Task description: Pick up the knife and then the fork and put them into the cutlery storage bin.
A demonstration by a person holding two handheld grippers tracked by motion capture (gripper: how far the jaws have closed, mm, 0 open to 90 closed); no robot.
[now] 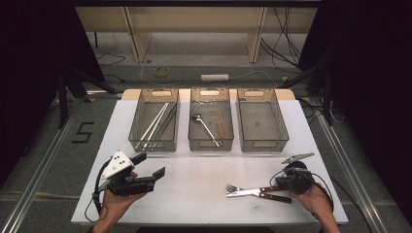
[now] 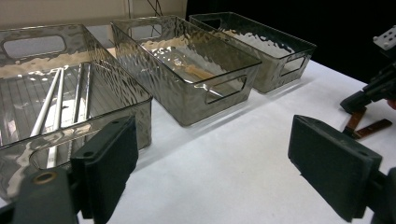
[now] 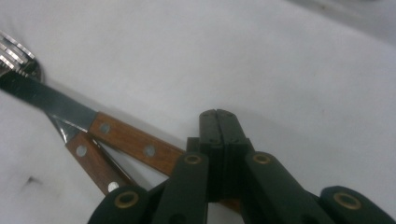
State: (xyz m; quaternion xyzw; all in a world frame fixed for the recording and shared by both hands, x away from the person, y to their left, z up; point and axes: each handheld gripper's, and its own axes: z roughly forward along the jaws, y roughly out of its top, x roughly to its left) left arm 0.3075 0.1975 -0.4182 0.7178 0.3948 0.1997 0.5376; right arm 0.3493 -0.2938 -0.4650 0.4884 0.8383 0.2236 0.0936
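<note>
A knife (image 1: 245, 193) and a fork (image 1: 234, 187), both with brown wooden handles, lie crossed on the white table at the front right. My right gripper (image 1: 280, 187) sits low over their handle ends with its jaws shut. In the right gripper view the jaws (image 3: 217, 114) meet with no gap. The knife handle (image 3: 135, 144) runs underneath them and the fork handle (image 3: 93, 163) lies beside it. At the front left a hand holds my left gripper (image 1: 150, 165) wide open with nothing in it, and its view (image 2: 219, 158) faces the bins.
Three clear bins stand in a row at the back. The left bin (image 1: 133, 131) holds long rods (image 1: 155, 124). A spoon (image 1: 206, 127) and a wooden-handled utensil (image 1: 219, 125) lie in the middle bin (image 1: 210, 143). The right bin (image 1: 265, 145) holds nothing.
</note>
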